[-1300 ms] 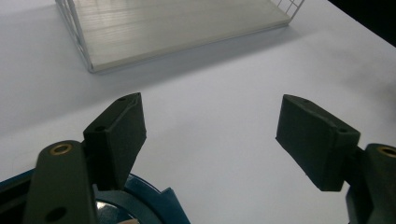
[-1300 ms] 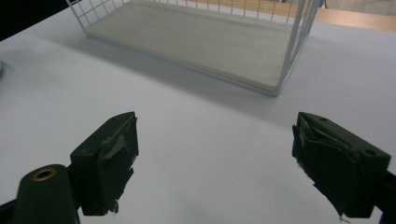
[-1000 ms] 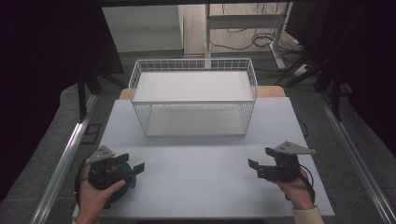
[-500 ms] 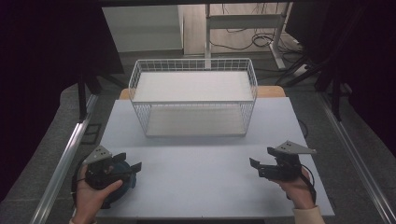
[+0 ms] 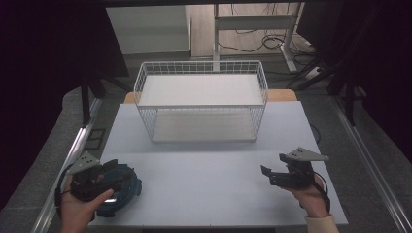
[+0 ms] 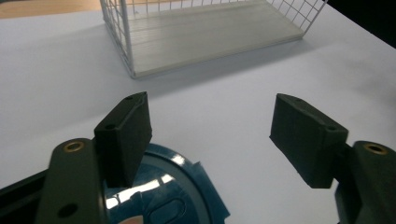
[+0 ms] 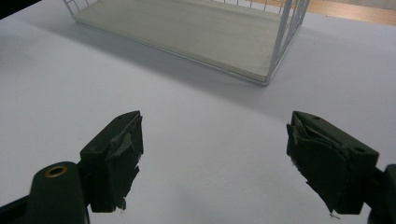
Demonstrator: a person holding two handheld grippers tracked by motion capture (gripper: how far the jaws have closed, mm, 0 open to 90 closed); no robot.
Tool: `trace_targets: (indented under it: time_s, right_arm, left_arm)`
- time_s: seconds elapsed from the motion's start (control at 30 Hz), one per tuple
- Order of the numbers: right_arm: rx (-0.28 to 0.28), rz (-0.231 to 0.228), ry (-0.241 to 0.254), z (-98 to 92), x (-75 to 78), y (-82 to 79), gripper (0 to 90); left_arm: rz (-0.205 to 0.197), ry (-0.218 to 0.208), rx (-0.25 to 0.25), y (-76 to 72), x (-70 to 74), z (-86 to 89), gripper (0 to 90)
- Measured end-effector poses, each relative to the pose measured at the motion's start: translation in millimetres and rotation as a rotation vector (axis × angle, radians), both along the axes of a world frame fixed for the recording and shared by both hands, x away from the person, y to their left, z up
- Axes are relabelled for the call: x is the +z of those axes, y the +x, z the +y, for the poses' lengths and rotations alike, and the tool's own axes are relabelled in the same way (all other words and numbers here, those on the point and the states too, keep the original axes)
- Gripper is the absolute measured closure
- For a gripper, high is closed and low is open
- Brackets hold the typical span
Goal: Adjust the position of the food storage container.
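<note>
A round blue plastic thing [image 5: 125,190] with a raised rim lies near the table's front left corner. My left gripper [image 5: 115,169] hovers over its left part, jaws pointing right. In the left gripper view the blue thing [image 6: 180,193] sits low under the left jaw, and the left gripper [image 6: 210,140] has its pads wide apart, touching nothing. Its jaws have just been closing a little, with only bare table between the pads. My right gripper [image 5: 266,174] is held at the front right, open and empty. In its own view the right gripper [image 7: 212,161] faces the white wire basket [image 7: 187,32].
The white wire basket [image 5: 201,104] with a pale floor board stands at the back middle of the white table [image 5: 209,165]. In the left gripper view the basket [image 6: 210,32] is ahead. Metal rails [image 5: 68,160] run along both table sides; cables lie on the floor behind.
My left hand and gripper have drawn back to the left and lifted slightly, uncovering more of the blue thing. The right gripper has stayed in place.
</note>
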State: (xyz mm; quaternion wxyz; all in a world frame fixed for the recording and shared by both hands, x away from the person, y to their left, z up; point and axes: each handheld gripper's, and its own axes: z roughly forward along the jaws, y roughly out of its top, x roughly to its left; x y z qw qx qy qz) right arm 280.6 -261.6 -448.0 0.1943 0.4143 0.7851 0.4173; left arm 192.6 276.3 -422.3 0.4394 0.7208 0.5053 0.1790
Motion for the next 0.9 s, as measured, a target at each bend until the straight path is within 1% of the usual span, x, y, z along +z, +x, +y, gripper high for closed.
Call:
trace_targets:
  time_s: [0.07,0.17,0.33,0.4,0.43,0.47,0.53,0.57,0.7,0.77,0.8,0.87,0.9]
  right_arm:
    - [-0.001,0.000,0.000,0.2,-0.1,-0.1,18.5]
    - [-0.002,0.003,-0.001,0.4,-0.8,0.2,18.5]
    - [-0.009,0.009,-0.005,-0.6,-1.3,0.7,18.5]
    - [-0.013,0.008,-0.006,-1.4,-1.4,0.9,18.5]
    - [-0.013,0.008,-0.006,-1.4,-1.4,0.9,18.5]
    - [-0.015,0.008,-0.006,-1.7,-1.5,1.0,18.5]
    - [-0.016,0.007,-0.008,-2.1,-1.7,1.1,18.5]
    - [-0.018,0.006,-0.012,-2.2,-1.9,1.2,18.5]
    - [-0.021,0.006,-0.015,-2.4,-2.0,0.9,18.4]
    - [-0.022,0.006,-0.017,-2.5,-2.0,0.8,18.4]
    - [-0.022,0.006,-0.017,-2.5,-2.0,0.8,18.4]
    - [-0.023,0.006,-0.018,-2.5,-1.9,0.5,18.4]
    - [-0.025,0.006,-0.017,-2.7,-1.6,0.4,18.4]
  left_arm:
    - [-0.002,-0.001,-0.001,-4.4,-0.2,4.8,30.6]
    - [0.007,-0.008,0.008,-8.9,-1.5,14.1,32.8]
    - [0.010,-0.021,0.030,-11.5,0.3,28.7,37.4]
    - [0.014,-0.019,0.031,-11.7,0.0,30.6,41.0]
    - [0.017,-0.012,0.033,-11.8,-0.6,31.8,41.0]
    - [0.018,0.000,0.034,-12.1,-1.3,32.7,43.6]
    - [0.014,0.029,0.038,-13.0,-2.9,34.6,52.9]
    - [0.021,0.041,0.053,-13.4,-4.7,38.0,61.3]
    - [0.043,0.056,0.073,-16.0,-8.4,47.1,76.7]
    - [0.049,0.057,0.080,-17.4,-9.3,49.7,82.4]
    - [0.053,0.059,0.087,-19.1,-10.1,52.7,82.4]
    - [0.063,0.056,0.102,-23.0,-12.1,59.4,86.0]
    - [0.072,0.057,0.127,-27.6,-15.7,67.2,88.0]
